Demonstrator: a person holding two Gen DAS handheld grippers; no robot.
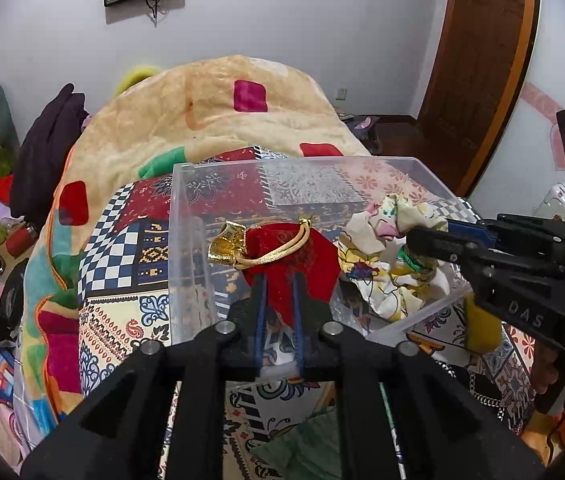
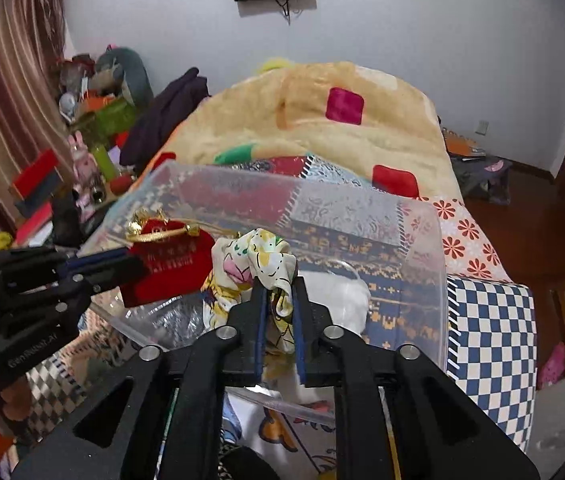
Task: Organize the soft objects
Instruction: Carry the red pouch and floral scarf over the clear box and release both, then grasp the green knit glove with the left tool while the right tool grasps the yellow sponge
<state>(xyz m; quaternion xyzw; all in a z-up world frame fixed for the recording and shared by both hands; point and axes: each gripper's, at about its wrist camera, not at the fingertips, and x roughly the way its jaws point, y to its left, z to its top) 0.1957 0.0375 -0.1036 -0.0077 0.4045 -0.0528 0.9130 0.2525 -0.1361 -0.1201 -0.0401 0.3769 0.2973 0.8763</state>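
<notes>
Clear bin [image 1: 186, 216]: left gripper [image 1: 280, 280] jaws clamp red pouch [image 1: 290, 256], right gripper [image 2: 278, 284] jaws clamp floral cloth [image 2: 258, 256].

Matt red velvet pouch [image 1: 286, 256], glossy gold cord [image 1: 282, 250], clear smooth plastic bin [image 1: 186, 208]

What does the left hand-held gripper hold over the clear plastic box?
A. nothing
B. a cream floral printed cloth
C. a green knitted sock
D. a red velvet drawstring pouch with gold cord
D: the left hand-held gripper is shut on the red velvet drawstring pouch with gold cord, above the clear plastic box.
</notes>
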